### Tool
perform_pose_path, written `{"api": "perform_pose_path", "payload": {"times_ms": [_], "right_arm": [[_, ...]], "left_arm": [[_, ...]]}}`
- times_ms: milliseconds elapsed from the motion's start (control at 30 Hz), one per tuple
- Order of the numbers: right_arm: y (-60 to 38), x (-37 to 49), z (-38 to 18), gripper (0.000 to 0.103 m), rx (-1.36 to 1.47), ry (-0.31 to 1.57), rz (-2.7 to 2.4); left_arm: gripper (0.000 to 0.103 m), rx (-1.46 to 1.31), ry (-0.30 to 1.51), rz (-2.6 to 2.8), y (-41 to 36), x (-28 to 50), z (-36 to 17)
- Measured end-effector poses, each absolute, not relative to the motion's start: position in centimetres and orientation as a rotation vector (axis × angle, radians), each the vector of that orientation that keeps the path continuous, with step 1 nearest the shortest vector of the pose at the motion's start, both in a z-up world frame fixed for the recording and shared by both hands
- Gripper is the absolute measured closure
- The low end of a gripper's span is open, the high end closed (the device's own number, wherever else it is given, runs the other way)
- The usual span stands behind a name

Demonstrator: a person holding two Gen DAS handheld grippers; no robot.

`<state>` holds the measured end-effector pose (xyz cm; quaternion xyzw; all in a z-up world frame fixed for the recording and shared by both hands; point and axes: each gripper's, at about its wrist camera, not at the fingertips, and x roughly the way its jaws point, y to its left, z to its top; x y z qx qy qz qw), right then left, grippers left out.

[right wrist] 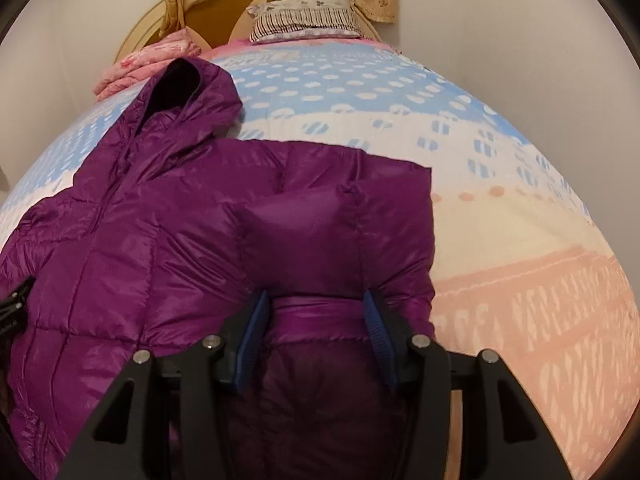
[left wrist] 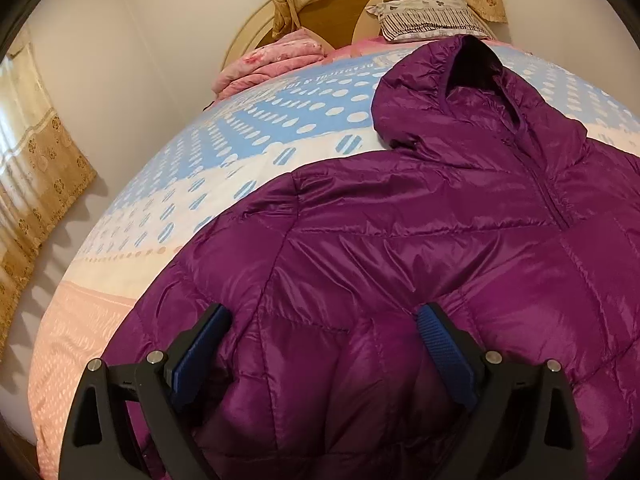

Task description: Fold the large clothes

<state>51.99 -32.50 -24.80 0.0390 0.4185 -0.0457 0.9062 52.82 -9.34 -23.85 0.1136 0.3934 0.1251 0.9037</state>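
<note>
A shiny purple hooded down jacket (left wrist: 400,248) lies front-up on the bed, its hood (left wrist: 460,92) toward the headboard. My left gripper (left wrist: 324,332) stands wide open low over the jacket's lower left part, and puffy fabric bulges up between its blue pads (left wrist: 204,344) without being pinched. In the right wrist view the jacket (right wrist: 140,240) has its right side folded over onto the body. My right gripper (right wrist: 316,316) is half closed on a thick fold of that side (right wrist: 316,320), which fills the gap from pad to pad. A black piece of the left gripper (right wrist: 14,304) shows at the left edge.
The bedspread (left wrist: 224,168) is blue, white and peach with dots. A folded pink blanket (left wrist: 272,64) and a patterned pillow (left wrist: 424,16) lie by the round headboard (right wrist: 152,32). Beige curtains (left wrist: 36,184) hang at the left. Open bedspread (right wrist: 520,260) lies right of the jacket.
</note>
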Motion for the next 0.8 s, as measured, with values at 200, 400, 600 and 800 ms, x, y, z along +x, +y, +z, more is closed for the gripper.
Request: {"api": "perform_pose_path", "payload": {"times_ms": [200,400,600,800], "right_arm": [[-32.2,49.5,-21.8,0.047,0.127,0.853,-0.106],[-27.4,45.4,-20.9,0.030,0.124,0.814,0.006],[-26.1,45.6,-24.8,0.035,0.093,0.876,-0.027],[-25.6,45.8,-24.6,0.033,0.032,0.897,-0.050]], "left_arm": [[0.006,0.190,0.761,0.235,-8.6,49.7,-20.1],[0.006,0.202,0.739,0.170,-9.5,46.5,-20.3],[0.006,0.208,0.836,0.178,-9.3,47.8,-23.6],[0.005,0.178,0.857,0.162,-8.3,47.5,-23.0]]}}
